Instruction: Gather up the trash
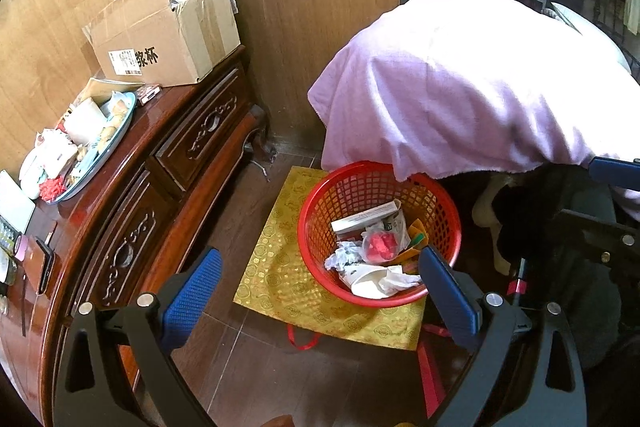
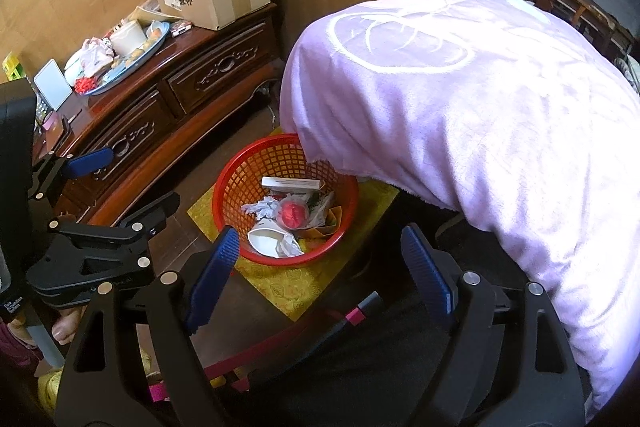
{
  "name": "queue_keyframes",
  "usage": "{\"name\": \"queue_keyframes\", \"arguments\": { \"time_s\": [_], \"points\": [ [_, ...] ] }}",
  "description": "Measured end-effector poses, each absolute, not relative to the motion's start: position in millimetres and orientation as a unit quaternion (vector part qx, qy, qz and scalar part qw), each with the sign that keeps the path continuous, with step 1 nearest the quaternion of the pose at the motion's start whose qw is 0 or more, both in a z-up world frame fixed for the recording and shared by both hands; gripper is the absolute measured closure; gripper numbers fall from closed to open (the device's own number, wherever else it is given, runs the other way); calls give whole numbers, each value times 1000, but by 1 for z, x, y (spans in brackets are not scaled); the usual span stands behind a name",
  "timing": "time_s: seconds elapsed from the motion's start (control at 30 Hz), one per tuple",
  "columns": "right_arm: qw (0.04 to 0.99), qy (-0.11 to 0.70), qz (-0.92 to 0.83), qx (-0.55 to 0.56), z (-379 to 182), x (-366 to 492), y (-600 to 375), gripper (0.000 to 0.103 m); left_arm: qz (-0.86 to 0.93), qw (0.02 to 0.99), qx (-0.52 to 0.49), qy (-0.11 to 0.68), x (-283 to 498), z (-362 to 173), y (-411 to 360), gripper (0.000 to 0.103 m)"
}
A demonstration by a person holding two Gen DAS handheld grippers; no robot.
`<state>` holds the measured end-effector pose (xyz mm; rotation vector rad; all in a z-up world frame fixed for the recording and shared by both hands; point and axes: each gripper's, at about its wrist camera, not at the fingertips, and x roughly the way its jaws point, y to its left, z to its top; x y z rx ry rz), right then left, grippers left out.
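A red mesh basket (image 1: 305,227) (image 2: 219,195) stands on the floor on a yellow patterned cloth (image 1: 276,267). In it lie a flat white box (image 1: 366,219), crumpled paper (image 1: 344,255), a red lump in clear plastic (image 1: 380,243) (image 2: 294,213) and a white paper cup (image 2: 264,241). My left gripper (image 1: 320,293) hangs above the basket's near side, open, with nothing between its blue pads; it also shows at the left of the right wrist view (image 2: 124,185). My right gripper (image 2: 322,277) is open and empty above the basket's near rim.
A dark carved wooden cabinet (image 1: 132,227) runs along the left. On it stand an open cardboard box (image 1: 176,39) and a tray (image 1: 120,131) of cups, wrappers and food. A lilac blanket (image 1: 460,87) drapes over the basket's far edge. Wood panels close the back.
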<state>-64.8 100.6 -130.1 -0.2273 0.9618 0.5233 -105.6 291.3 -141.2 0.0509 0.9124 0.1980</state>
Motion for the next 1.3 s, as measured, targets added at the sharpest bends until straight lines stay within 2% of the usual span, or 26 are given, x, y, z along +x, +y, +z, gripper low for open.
{"name": "queue_keyframes", "arguments": {
  "time_s": [1.3],
  "points": [
    [845,462,249,-109,-132,-63,102,22,94,889,24,447,-104,-147,290,6]
  ]
}}
